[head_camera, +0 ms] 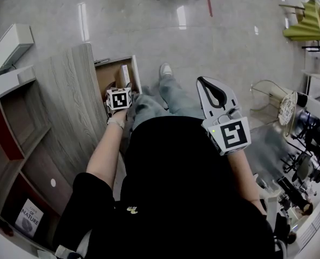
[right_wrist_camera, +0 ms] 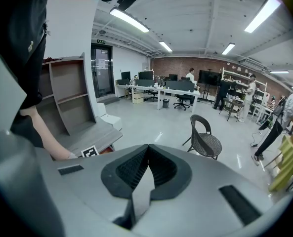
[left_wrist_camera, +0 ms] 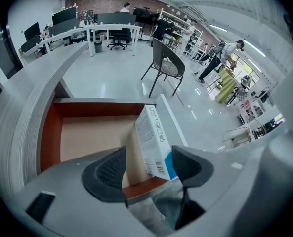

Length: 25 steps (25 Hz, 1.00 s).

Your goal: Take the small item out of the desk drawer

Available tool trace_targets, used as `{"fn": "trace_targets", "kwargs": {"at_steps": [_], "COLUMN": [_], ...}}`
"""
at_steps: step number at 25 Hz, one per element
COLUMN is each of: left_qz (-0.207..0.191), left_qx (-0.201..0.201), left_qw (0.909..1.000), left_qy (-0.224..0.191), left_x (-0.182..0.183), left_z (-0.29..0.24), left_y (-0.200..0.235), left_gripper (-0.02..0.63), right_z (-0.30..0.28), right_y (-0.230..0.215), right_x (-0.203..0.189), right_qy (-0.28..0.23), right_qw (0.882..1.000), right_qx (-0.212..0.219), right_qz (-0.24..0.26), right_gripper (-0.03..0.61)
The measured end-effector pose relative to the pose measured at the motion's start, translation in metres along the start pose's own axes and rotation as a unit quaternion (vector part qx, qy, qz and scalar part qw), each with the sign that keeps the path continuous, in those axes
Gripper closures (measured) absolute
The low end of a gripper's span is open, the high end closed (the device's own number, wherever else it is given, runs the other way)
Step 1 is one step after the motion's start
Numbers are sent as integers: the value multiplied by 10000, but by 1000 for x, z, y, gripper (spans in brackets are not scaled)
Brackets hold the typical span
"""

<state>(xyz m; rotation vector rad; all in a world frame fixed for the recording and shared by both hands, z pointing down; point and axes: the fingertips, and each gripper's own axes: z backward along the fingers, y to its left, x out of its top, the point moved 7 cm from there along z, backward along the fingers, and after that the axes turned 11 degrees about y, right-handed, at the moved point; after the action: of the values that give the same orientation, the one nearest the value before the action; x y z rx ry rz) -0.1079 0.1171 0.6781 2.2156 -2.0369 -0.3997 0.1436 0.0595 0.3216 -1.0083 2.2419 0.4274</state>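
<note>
Box [left_wrist_camera: 153,142] stands on edge, tilted, at the front of the open drawer [left_wrist_camera: 50,132] and close to its right wall, with the barcode end lowest. Propped up like this instead of lying flat, it offers its two broad faces to a pinch from above. The drawer is pulled well out of the desk [head_camera: 62,90] and nothing else shows on its floor, so nothing crowds the box.

Left tongs [left_wrist_camera: 148,168] point steeply down over the drawer's front board with the jaws apart and the box between them. The right jaw is just beside the box's blue edge, perhaps touching it; I cannot tell which. The left jaw is clearly off the box, with drawer showing in the gap. There is no grip yet, so I judge the grasp is only being lined up and the lift-out is not yet begun. The jaws straddle the box's thin side, probably because that span fits them easily.

Right tongs [right_wrist_camera: 147,152] are closed on nothing and held out at the person's right, well apart from the drawer. They are likely parked because one hand is enough here.
</note>
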Motion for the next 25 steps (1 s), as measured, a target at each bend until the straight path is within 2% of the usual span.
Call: {"fn": "trace_targets", "kwargs": {"at_steps": [4,13,16,22,25], "left_qz": [-67,-1,38,163,109], "left_qx": [110,381,500,325,405], "left_qw": [9999,9992,9987,9993,9991], "left_qy": [67,91,59,11,17], "left_x": [-2,-3,-2,0,2], "left_z": [1,9,11,8,9], "left_y": [-3,-2,1,-3,-5], "left_gripper": [357,405,441,454,498], "right_z": [2,6,5,5,5], "right_y": [-1,-7,-7,-10,-11], "right_x": [-2,-3,-4,-5,-5], "right_qy": [-38,-92,-92,-78,-59], "right_qw": [10000,9999,9999,9999,9999], "right_qx": [6,47,74,104,103], "right_qz": [-1,18,17,43,39], "right_gripper": [581,581,581,581,581]}}
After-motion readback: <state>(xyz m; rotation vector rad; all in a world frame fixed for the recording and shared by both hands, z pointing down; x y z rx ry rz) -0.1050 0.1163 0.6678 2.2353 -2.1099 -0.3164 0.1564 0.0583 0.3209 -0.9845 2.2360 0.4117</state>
